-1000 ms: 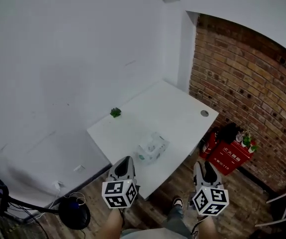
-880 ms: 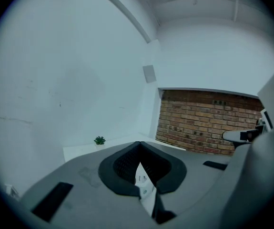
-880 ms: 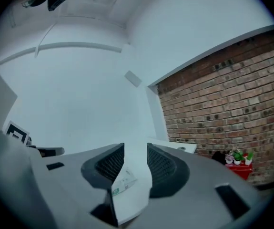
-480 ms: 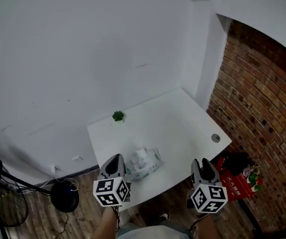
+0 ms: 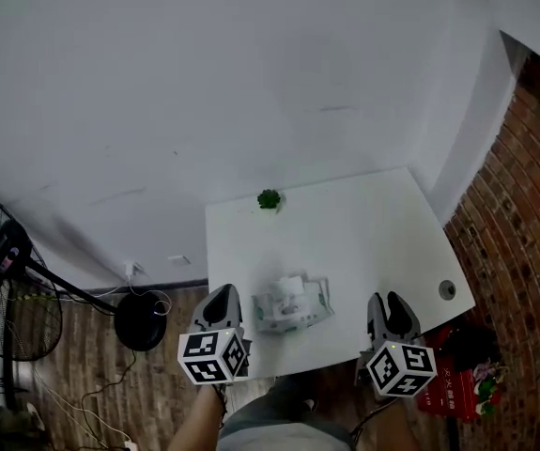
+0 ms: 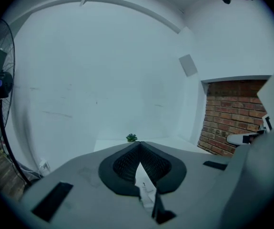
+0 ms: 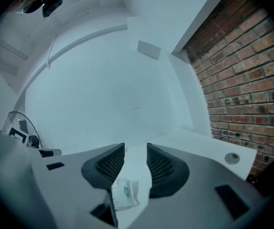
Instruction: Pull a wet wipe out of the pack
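Lying on the table (image 5: 345, 224), the pack (image 5: 293, 304) is being kept just ahead of both grippers and between them, touched by neither, with only bare tabletop before it. The left gripper (image 5: 221, 298) is being held with jaws together on nothing, the right gripper (image 5: 389, 303) with jaws apart and empty. A plant (image 5: 269, 198) is sitting far ahead, and a fan (image 5: 7, 280) is standing well left. Since a second ago, the pack is being seen nearer the grippers, and the fan is being shown.
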`<state>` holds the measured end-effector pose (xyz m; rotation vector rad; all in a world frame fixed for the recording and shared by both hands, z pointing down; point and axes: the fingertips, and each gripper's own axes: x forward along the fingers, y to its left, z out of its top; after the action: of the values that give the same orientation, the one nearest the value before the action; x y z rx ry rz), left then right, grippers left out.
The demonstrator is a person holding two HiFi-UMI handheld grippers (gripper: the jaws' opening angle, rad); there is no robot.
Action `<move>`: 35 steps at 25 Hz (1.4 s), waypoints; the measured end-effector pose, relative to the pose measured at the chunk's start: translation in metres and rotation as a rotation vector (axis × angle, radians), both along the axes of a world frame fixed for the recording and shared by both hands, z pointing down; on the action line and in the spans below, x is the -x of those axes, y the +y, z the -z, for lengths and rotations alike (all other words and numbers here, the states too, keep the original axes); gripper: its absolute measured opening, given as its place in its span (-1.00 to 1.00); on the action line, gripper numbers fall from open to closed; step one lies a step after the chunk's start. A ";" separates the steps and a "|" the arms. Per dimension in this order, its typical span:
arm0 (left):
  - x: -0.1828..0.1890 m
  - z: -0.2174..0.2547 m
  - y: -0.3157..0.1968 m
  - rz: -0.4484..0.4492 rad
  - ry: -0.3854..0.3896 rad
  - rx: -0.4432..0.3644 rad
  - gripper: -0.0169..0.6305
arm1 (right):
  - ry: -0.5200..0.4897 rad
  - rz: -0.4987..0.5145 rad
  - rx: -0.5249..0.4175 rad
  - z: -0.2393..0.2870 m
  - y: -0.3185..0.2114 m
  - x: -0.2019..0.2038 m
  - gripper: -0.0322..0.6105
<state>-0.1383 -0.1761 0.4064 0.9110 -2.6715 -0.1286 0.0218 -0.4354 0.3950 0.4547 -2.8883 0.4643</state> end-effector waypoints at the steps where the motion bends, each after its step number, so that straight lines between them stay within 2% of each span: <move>1: 0.004 -0.001 0.000 0.011 0.005 -0.003 -0.94 | 0.003 0.011 0.002 -0.001 0.001 0.004 -0.44; 9: 0.014 0.001 -0.011 0.023 0.005 -0.015 -0.94 | 0.023 0.085 0.016 -0.009 0.008 0.020 -0.45; 18: 0.024 -0.023 0.010 0.072 0.061 -0.005 -0.94 | 0.068 0.213 0.030 -0.027 0.031 0.051 -0.45; 27: 0.038 -0.050 0.031 0.115 0.122 -0.020 -0.94 | 0.172 0.371 -0.011 -0.056 0.069 0.085 -0.45; 35: 0.030 -0.085 0.052 0.121 0.195 -0.011 -0.94 | 0.301 0.554 -0.096 -0.101 0.103 0.100 -0.46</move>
<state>-0.1678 -0.1246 0.4917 0.7006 -2.5452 -0.2464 -0.0784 -0.3324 0.4960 -0.2479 -2.5891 0.1491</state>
